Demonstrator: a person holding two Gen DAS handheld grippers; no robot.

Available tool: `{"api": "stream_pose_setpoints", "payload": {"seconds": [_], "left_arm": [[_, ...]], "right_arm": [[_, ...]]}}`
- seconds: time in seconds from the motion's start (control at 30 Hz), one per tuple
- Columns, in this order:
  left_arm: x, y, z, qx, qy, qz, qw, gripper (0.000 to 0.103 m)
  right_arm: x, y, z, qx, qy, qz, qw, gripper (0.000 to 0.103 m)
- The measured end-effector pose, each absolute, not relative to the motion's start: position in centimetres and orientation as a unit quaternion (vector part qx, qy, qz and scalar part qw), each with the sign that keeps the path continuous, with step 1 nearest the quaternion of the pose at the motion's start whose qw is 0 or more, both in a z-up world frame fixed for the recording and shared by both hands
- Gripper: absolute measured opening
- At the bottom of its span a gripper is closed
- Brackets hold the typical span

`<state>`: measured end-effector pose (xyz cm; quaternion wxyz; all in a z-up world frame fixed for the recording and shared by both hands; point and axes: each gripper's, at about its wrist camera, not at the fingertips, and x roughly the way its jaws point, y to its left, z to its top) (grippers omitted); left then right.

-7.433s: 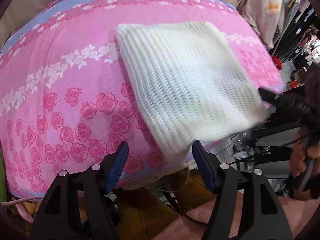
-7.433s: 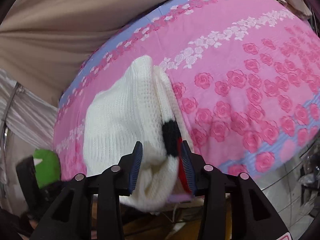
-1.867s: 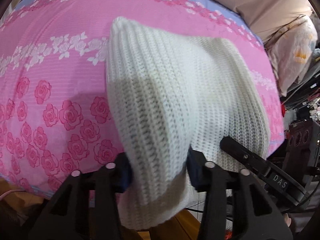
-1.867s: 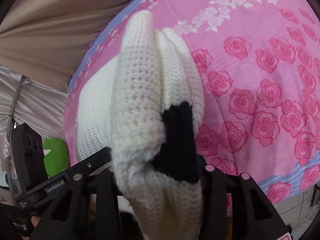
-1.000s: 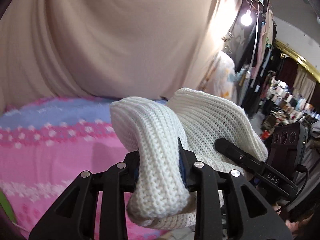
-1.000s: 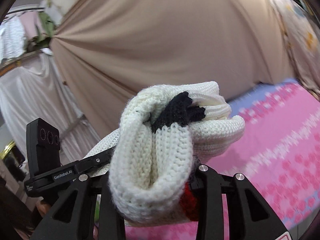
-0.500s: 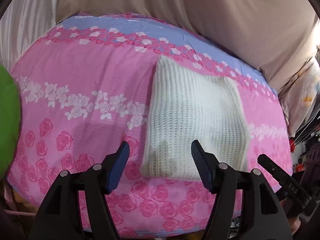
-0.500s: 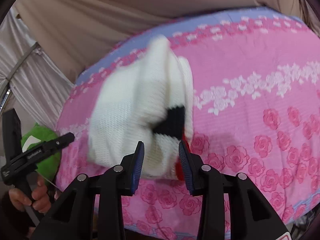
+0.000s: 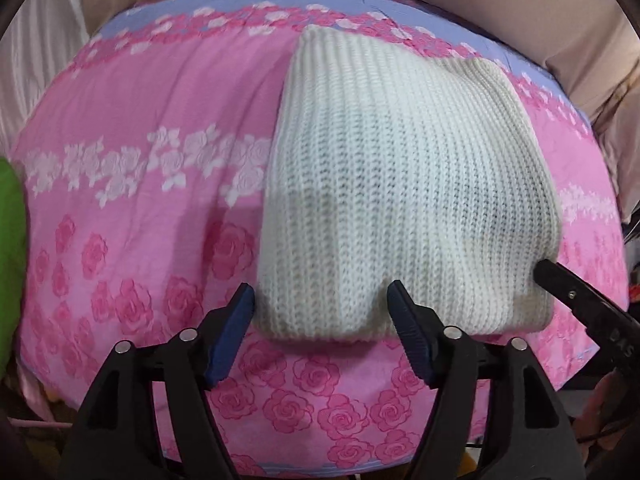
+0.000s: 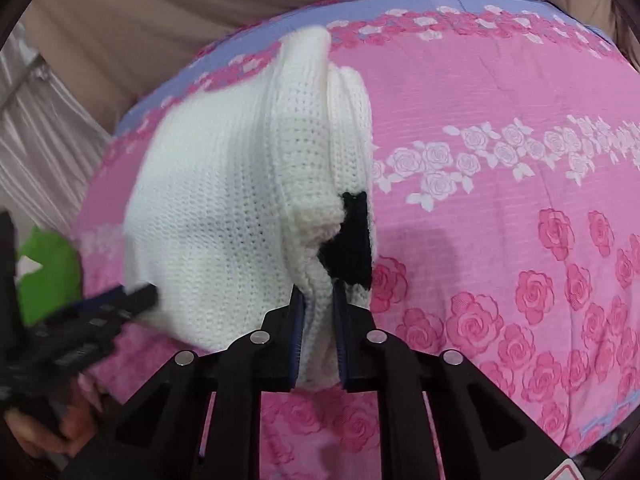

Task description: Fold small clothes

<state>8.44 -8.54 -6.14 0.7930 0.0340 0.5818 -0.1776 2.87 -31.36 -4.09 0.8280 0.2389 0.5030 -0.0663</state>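
Note:
A white knitted garment (image 9: 404, 184) lies folded on the pink rose-patterned cloth (image 9: 132, 184). My left gripper (image 9: 320, 336) is open, its blue pads on either side of the garment's near edge. In the right wrist view the garment (image 10: 224, 216) shows a black patch (image 10: 352, 240) in its folded layers. My right gripper (image 10: 318, 340) is shut on the garment's near right edge. The right gripper's finger also shows in the left wrist view (image 9: 576, 300) at the garment's right corner.
A green object (image 9: 10, 248) sits at the left edge of the cloth, also seen in the right wrist view (image 10: 44, 272). A beige curtain (image 10: 160, 20) hangs behind. The cloth's front edge drops off just below the grippers.
The garment was lifted by both grippers, then laid down further in on the cloth and let go. My right gripper has now shut on its edge again; my left has moved closer and stays open.

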Motion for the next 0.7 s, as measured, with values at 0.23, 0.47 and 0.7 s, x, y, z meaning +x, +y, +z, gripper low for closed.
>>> {"api": "stream_pose_setpoints", "payload": {"seconds": [0.23, 0.47, 0.7], "left_arm": [[8.7, -5.9, -9.0, -0.033, 0.633, -0.174, 0.754, 0.065], [8.0, -7.0, -7.2, -0.032, 0.616, -0.198, 0.762, 0.044], [6.6, -8.0, -8.0, 0.036, 0.594, -0.171, 0.785, 0.050]], "right_arm": [[2.7, -31.2, -6.6, 0.302, 0.533, -0.052, 0.789, 0.063], [4.5, -32.1, -3.5, 0.278, 0.488, -0.037, 0.826, 0.019], [3.1, -32.9, -7.2, 0.265, 0.512, -0.054, 0.815, 0.025]]}}
